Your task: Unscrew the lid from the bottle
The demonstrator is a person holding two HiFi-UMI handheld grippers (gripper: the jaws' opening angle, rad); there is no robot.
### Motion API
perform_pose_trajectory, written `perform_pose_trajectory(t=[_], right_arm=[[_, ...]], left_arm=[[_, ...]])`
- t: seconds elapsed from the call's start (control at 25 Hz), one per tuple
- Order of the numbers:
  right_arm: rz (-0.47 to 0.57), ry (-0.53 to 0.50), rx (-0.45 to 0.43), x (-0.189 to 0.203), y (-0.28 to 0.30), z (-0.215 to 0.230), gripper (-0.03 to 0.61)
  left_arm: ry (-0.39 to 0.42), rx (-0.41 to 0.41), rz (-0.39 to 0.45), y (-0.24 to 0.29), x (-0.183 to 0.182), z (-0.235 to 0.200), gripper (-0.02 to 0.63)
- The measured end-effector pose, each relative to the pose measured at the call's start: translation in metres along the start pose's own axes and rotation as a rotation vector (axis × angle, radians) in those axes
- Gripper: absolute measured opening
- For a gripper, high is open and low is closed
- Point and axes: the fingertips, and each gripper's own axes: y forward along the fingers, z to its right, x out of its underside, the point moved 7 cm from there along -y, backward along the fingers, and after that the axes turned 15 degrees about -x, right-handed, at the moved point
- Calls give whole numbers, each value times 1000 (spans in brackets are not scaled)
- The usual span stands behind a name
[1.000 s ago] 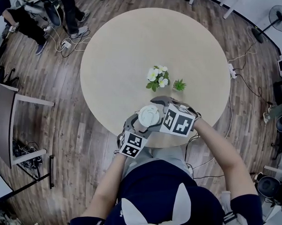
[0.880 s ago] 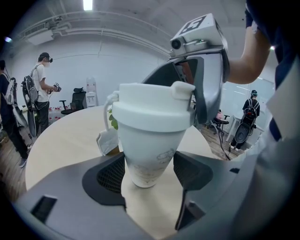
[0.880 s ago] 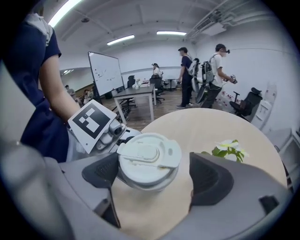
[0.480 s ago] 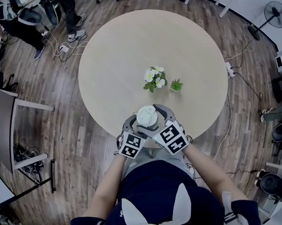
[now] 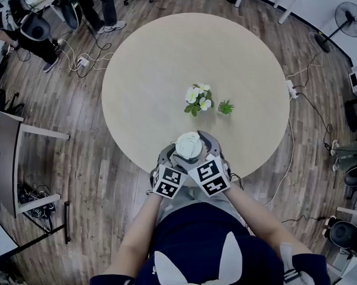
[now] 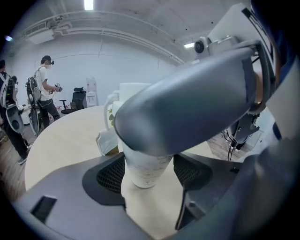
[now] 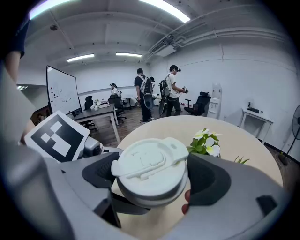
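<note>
Both clamped: left tool (image 6: 149, 169) on the bottle (image 6: 140, 176), right tool (image 7: 152, 183) on lid (image 7: 149, 161).

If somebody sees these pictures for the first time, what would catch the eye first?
First comes the white bottle at the near edge of the round table, gripped on its body by the left tongs, while the right tongs are closed around its lid. Next are the white flowers near the middle of the table.

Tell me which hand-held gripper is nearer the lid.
Right. The right hand-held gripper clamps the lid itself; the left hand-held gripper holds the bottle lower down, below the lid.
</note>
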Motion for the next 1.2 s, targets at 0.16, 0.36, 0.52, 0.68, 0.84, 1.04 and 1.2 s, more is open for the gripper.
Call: perform_pose_trajectory(t=[0.16,0.36,0.52,0.68,0.84,1.04,1.2], right_arm=[[-8,12,24,2,5,0,459],[-2,5,12,3,3,-1,459],[-21,-18,-29,2,3,0,459],[-41,-79,-101,1,1,2,457],[-71,-136,-161,-1,1,3,457],[-114,-202,-238,1,1,6,457],[-143,-256,-301,-1,2,8,457]], left_arm=[[-4,2,5,0,2,-1,327],[5,4,4,-1,1,0,327],[7,4,4,-1,1,0,327],[8,7,2,-1,0,1,327],[7,6,3,-2,0,-1,327],[8,7,5,-1,1,1,327],[8,9,2,-1,1,0,327]])
